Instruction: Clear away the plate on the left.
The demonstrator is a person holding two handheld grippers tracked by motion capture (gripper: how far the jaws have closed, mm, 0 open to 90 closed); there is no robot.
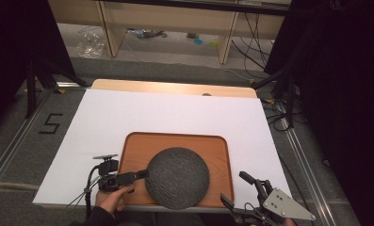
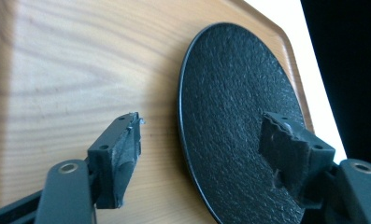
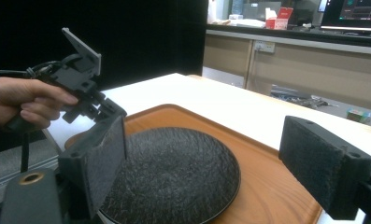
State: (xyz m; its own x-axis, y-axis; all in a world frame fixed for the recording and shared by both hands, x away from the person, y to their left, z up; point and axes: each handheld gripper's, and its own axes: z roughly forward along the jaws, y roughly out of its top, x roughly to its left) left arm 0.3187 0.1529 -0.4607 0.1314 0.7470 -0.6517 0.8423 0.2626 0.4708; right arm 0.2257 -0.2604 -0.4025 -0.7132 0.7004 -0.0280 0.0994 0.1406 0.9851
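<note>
One plate (image 1: 177,177) edge hidden — right gripper (image 1: 245,189) cropped

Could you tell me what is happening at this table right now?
A person holds tongs in each hand over a wooden tray carrying a dark round plate. The left tongs sit at the plate's left edge, jaws open on either side of the rim, not pressing it. The right tongs wait open near the tray's right corner, holding nothing.
</note>
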